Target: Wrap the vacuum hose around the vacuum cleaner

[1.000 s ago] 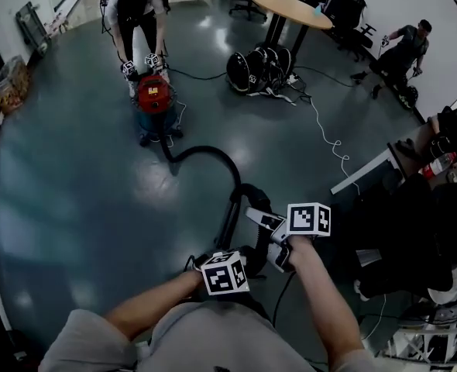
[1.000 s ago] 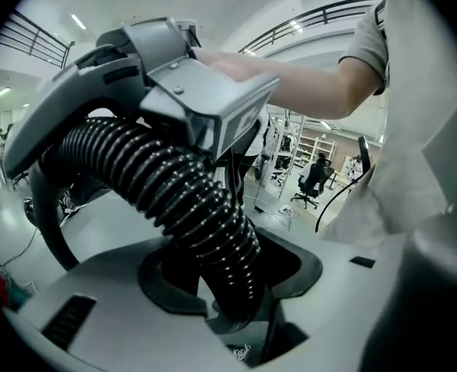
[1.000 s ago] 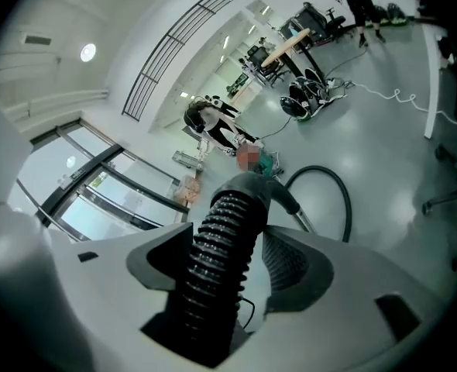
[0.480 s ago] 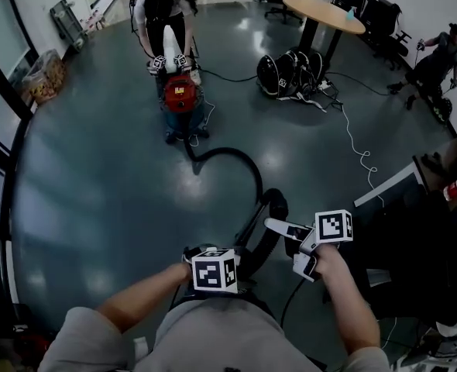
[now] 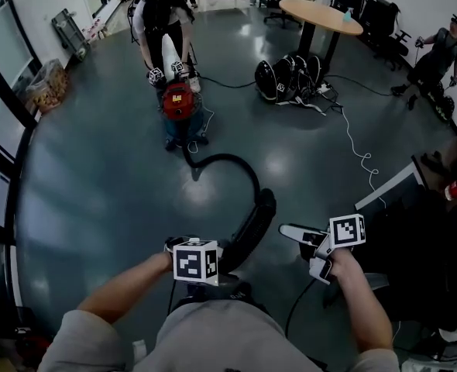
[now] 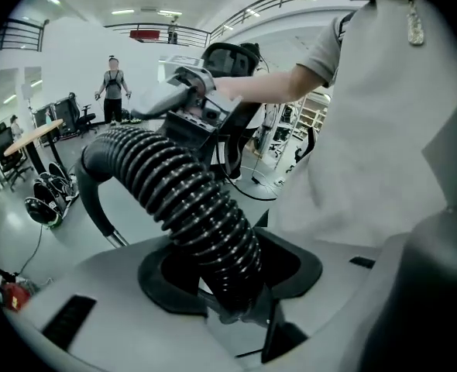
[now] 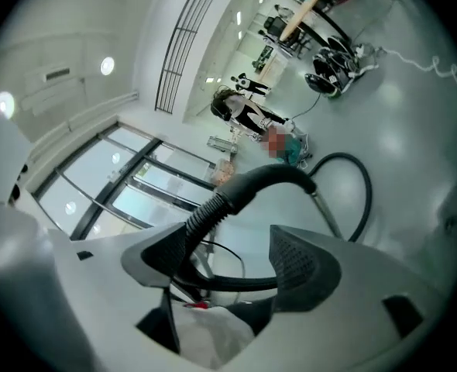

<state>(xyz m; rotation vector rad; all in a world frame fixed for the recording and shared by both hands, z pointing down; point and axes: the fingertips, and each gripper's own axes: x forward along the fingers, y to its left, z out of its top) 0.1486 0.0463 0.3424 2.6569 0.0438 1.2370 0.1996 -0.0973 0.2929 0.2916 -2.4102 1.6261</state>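
A black ribbed vacuum hose runs from my hands across the floor in a loop to a red vacuum cleaner far ahead. Another person bends over that vacuum cleaner. My left gripper is shut on the hose, whose ribbed part passes between its jaws. My right gripper hangs to the right of the hose, apart from it; its jaws have just been opening and nothing is between them. The right gripper looks past the hose's curved handle toward the distant vacuum cleaner.
A round table and a heap of black bags stand at the back right, with a white cable trailing from them. A desk edge is close on my right. Windows line the left wall.
My right gripper has let go of the hose and moved off to the right. My left gripper stays on the hose, slightly lower in the view.
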